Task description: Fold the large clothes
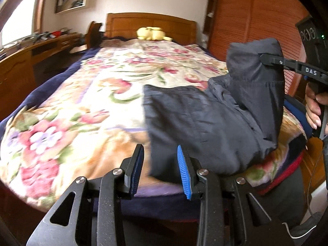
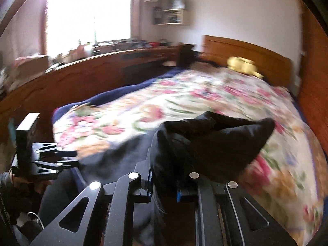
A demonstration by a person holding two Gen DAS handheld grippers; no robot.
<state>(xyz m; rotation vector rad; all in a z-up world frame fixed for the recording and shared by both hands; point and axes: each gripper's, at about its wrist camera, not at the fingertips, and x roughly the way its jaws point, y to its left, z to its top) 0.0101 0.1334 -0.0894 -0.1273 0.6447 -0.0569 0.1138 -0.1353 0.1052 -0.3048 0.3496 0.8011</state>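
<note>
Garment (image 1: 205, 123) end hiding right tool (image 2: 164, 186) tips

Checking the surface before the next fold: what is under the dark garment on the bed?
The dark garment lies on the floral quilt, one end lifted in the right gripper. Whatever else sits beneath it is covered.

White letters "DAS" stand on the right hand-held gripper (image 1: 264, 60); no other text is legible.

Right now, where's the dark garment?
The dark garment lies at the near right of the floral bedspread in the left wrist view, one end lifted in the right gripper.
</note>
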